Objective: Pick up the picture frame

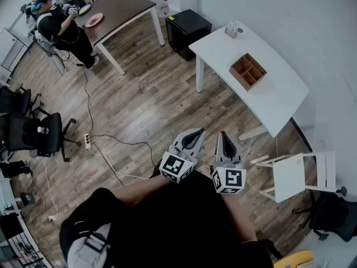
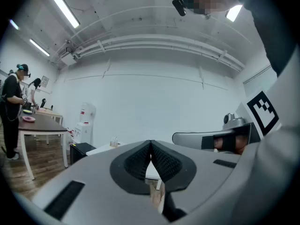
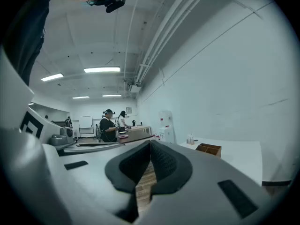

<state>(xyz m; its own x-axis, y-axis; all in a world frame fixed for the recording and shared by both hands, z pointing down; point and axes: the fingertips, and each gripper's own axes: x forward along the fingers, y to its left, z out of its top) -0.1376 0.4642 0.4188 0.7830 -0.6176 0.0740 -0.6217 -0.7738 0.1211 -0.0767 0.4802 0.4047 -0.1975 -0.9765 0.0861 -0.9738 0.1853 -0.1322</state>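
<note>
No picture frame is plain to see. The nearest match is a brown wooden piece with compartments [image 1: 248,71] that lies on the white table [image 1: 279,102]; it shows again in the right gripper view [image 3: 208,149]. Both grippers hang level over the wood floor, well short of that table. My left gripper [image 1: 196,132] is shut, its ribbed pads meeting tip to tip [image 2: 151,142] with nothing in them. My right gripper [image 1: 225,134] is beside it, also shut and empty [image 3: 151,142].
A white chair [image 1: 293,175] stands right of the grippers by the table's near end. A black cabinet [image 1: 187,29] sits at the table's far end. A person works at a brown table [image 1: 114,10] far left. Cables [image 1: 111,149] and office chairs [image 1: 33,133] are on the left.
</note>
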